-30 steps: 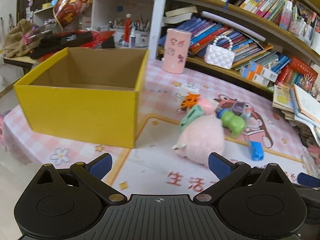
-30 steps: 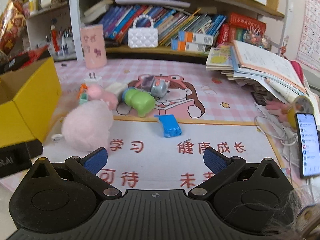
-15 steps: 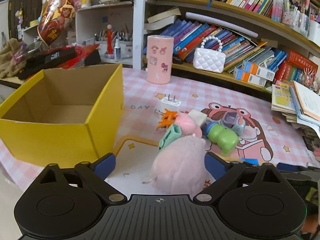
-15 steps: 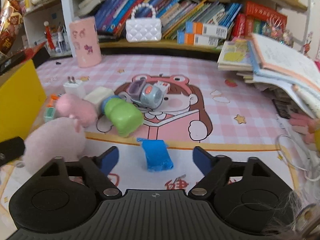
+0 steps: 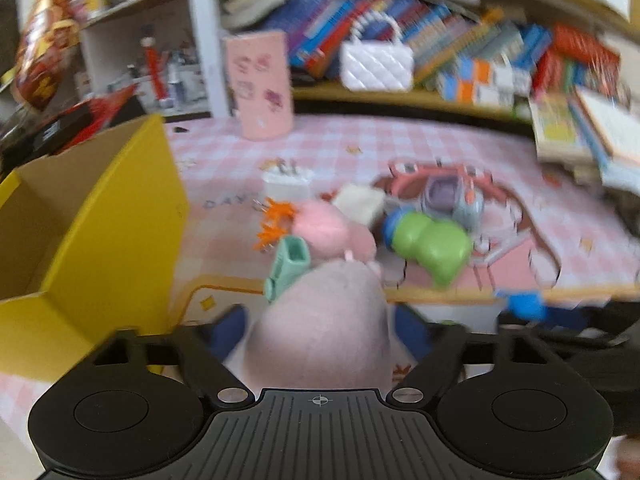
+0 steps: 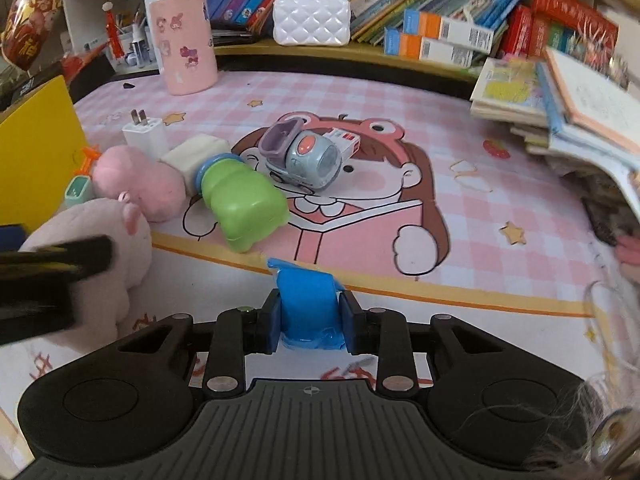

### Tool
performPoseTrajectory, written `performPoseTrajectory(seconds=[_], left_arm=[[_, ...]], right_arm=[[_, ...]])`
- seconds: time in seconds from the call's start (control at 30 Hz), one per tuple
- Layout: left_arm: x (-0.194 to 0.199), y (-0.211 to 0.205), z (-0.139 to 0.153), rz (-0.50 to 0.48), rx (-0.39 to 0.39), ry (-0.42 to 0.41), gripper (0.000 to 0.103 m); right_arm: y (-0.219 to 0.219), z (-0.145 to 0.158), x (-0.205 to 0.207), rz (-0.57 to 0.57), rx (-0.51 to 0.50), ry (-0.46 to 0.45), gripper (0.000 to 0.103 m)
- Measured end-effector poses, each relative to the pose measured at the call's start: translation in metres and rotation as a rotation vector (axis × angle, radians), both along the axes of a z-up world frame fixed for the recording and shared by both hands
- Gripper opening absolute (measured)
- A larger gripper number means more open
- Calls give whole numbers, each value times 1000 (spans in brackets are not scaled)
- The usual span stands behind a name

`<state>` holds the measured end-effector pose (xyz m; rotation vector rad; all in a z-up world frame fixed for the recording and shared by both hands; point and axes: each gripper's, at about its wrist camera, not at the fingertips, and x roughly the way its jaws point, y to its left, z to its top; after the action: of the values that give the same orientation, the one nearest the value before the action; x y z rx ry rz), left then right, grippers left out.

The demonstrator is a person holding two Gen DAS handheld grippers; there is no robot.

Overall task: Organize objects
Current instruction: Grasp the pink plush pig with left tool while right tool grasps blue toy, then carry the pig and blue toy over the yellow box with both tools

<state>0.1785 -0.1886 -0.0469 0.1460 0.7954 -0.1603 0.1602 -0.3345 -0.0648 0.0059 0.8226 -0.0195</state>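
A big pale pink plush (image 5: 320, 340) lies on the printed mat and fills the space between the fingers of my left gripper (image 5: 320, 332). Its jaws are closing, and the blue pads stand right at the plush's flanks; the picture is blurred. My right gripper (image 6: 308, 320) is shut on a small blue packet (image 6: 306, 300) that rests on the mat. An open yellow cardboard box (image 5: 120, 220) stands at the left. In the right wrist view the plush (image 6: 108, 232) sits at the left, with the left gripper's black body (image 6: 52, 276) partly covering it.
Beyond the grippers lie a green toy (image 6: 240, 204), a grey toy camera (image 6: 304, 156), a white charger (image 6: 146, 134), a smaller pink plush (image 6: 136, 184) and a teal clip (image 5: 288, 268). A pink cup (image 6: 184, 44) and a white purse (image 6: 310, 20) stand at the back by the bookshelf. Stacked books (image 6: 560, 100) crowd the right.
Both grippers came forward and down. The left one now has the big pink plush between its narrowing jaws. The right one's jaws went from wide open to shut on the blue packet.
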Motion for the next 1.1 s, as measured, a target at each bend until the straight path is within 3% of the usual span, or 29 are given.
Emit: performPoseTrajectory(seconds=[0.1, 0.23, 0.57, 0.73, 1.1], left_arm=[[-6, -3, 0, -31, 25, -18, 60], [-26, 8, 10, -54, -93, 0, 58], [-82, 62, 19, -114, -237, 7, 58], [-108, 104, 21, -78, -236, 13, 58], [-158, 197, 23, 58, -217, 12, 58]], right_arm=[[1, 10, -14, -10, -1, -16, 27], [7, 25, -36, -26, 5, -44, 27], [54, 39, -84, -61, 11, -64, 27], [90, 36, -105, -58, 32, -36, 27], [190, 29, -149, 84, 55, -18, 27]])
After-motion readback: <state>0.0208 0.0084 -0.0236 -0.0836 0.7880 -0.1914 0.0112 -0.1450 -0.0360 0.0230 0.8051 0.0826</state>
